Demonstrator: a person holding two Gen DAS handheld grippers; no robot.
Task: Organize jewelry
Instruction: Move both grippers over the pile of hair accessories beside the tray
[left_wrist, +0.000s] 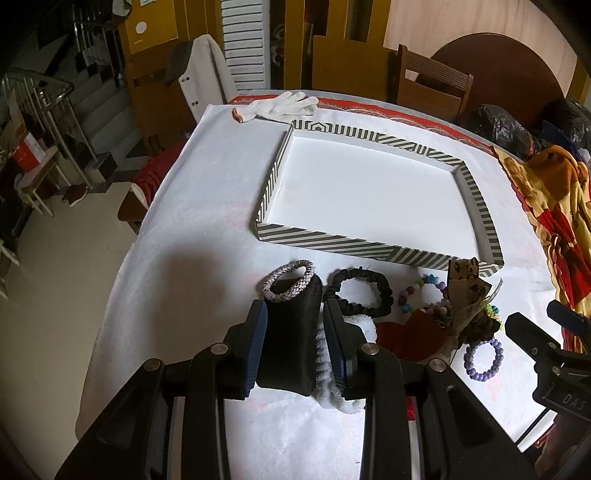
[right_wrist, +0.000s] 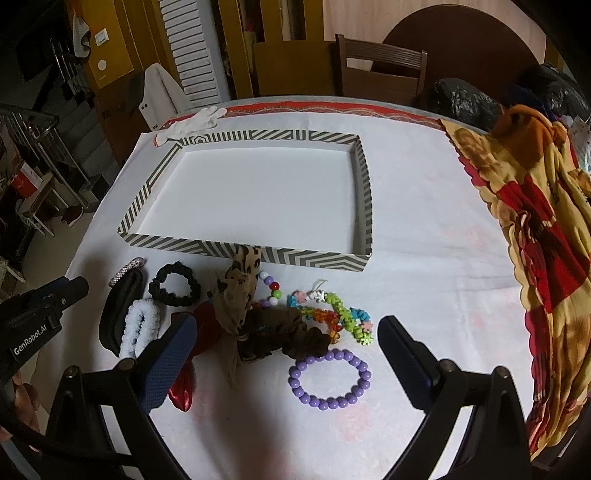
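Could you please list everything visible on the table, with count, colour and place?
tray: 1, striped walls, white floor, centre.
black pad: 1, between left tool's fingers.
braided band: 1, grey, on pad's far end.
black scrunchie: 1, before tray.
white scrunchie: 1, beside pad.
purple bracelet: 1, nearest.
glove: 1, white, far edge.
blanket: 1, yellow-red, right.
left tool: shut on pad.
right tool: open.

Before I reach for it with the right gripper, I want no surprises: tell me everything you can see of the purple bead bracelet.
The purple bead bracelet is a closed ring of round, glossy lilac beads, plastic by the look, lying flat on the white tablecloth. It sits nearest the open right gripper, just in front of the brown scrunchie, whose edge seems to meet its far beads. Otherwise it lies apart from the pile.
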